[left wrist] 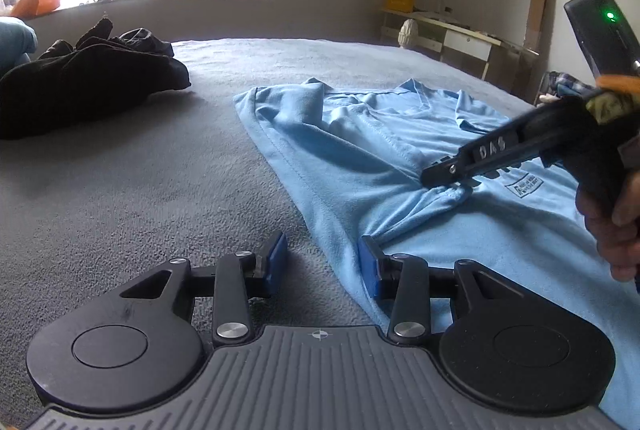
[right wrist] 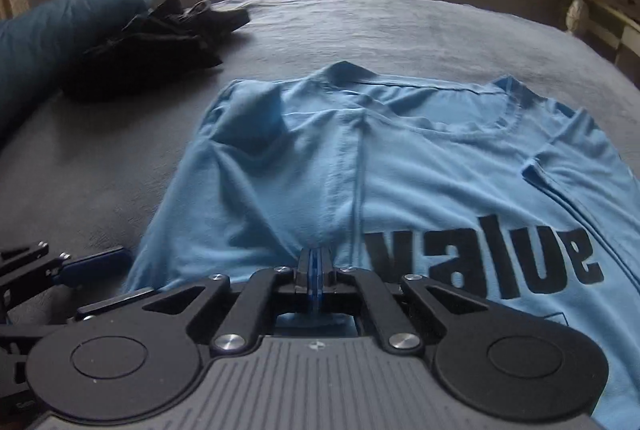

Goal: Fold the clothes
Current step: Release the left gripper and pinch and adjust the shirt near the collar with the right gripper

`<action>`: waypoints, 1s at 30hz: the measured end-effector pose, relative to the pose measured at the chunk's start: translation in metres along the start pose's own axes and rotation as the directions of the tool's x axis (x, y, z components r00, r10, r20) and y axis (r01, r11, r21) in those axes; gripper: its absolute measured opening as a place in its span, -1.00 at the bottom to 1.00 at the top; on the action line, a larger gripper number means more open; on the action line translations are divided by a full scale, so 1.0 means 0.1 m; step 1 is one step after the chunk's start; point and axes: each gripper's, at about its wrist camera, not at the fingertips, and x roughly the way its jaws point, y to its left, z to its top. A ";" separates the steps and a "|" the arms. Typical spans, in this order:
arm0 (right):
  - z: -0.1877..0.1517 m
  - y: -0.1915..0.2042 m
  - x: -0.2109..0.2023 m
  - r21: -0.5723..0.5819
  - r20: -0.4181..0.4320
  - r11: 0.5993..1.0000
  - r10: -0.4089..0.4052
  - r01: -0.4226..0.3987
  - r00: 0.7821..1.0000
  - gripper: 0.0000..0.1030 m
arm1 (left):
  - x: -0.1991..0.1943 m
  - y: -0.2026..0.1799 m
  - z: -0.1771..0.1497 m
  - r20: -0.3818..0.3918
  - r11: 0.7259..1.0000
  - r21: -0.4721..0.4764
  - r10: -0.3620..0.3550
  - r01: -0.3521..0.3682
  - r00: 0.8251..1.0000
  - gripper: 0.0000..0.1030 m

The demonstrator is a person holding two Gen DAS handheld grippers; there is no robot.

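While the light blue T-shirt (left wrist: pixel 360 150) lay spread on the grey bed (left wrist: pixel 160 170), the right tongs (right wrist: pixel 316 262) had pinched its fabric near the print. The left tongs (left wrist: pixel 324 262) stood partly open, empty, astride the shirt's edge. A one-sided pull might bunch the shirt, I thought.

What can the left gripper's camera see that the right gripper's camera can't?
Only the left wrist view: a hand holding the right gripper, jaws shut, pinching shirt fabric.
Only the right wrist view: the printed word "value" and a blue pillow.
Both: the light blue T-shirt, the black clothes pile, the grey bed cover and the left gripper, jaws apart.
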 end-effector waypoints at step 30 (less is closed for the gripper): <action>0.50 -0.82 0.47 0.507 0.134 0.848 0.101 -0.156 0.986 -0.96 | 0.01 0.08 -0.05 0.032 0.998 -0.046 -0.038 0.039 0.999 -0.22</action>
